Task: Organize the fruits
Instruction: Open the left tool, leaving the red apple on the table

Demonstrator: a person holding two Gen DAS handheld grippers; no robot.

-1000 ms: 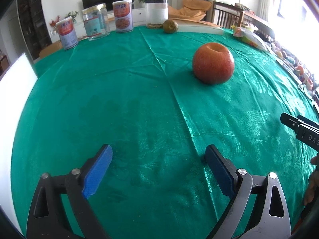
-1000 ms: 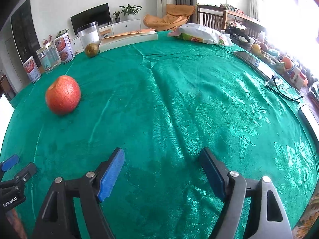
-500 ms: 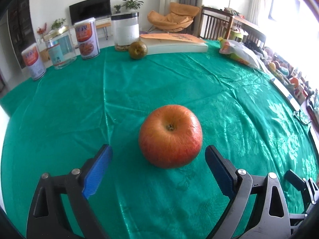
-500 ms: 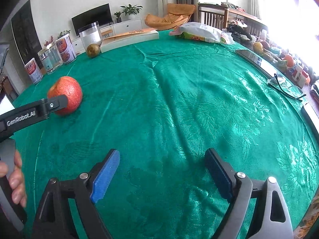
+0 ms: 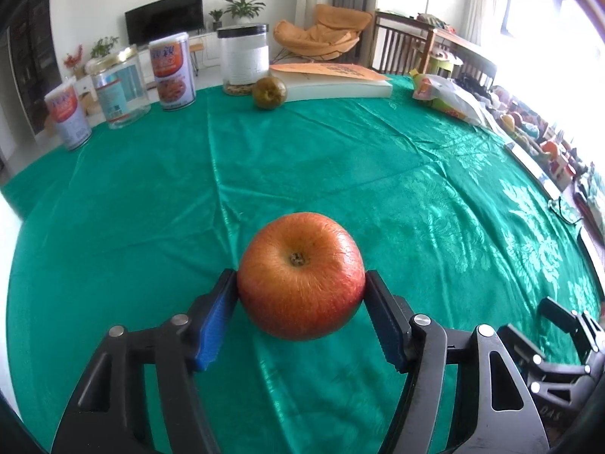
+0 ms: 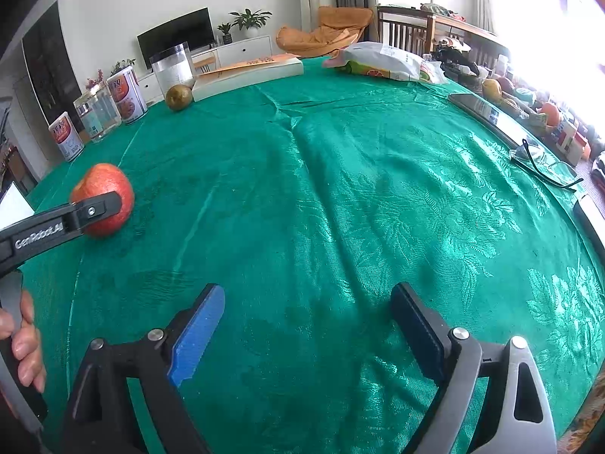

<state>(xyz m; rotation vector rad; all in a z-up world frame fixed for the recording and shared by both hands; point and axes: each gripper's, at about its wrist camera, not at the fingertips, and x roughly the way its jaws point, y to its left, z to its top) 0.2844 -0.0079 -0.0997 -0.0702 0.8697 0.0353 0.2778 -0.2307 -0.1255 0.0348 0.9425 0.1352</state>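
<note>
Apple (image 5: pixel 300 276) sits on the green desk (image 5: pixel 378 174), my left gripper (image 5: pixel 301 291) jaws just closed onto its sides; being round, it may squirt out. Right gripper (image 6: pixel 306 321) jaws hang apart, empty.

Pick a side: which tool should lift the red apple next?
Left. The left tool has just closed until its pads touch both sides of the red apple, which sits on the green tablecloth. The right tool is open over bare cloth, well away from it.
</note>
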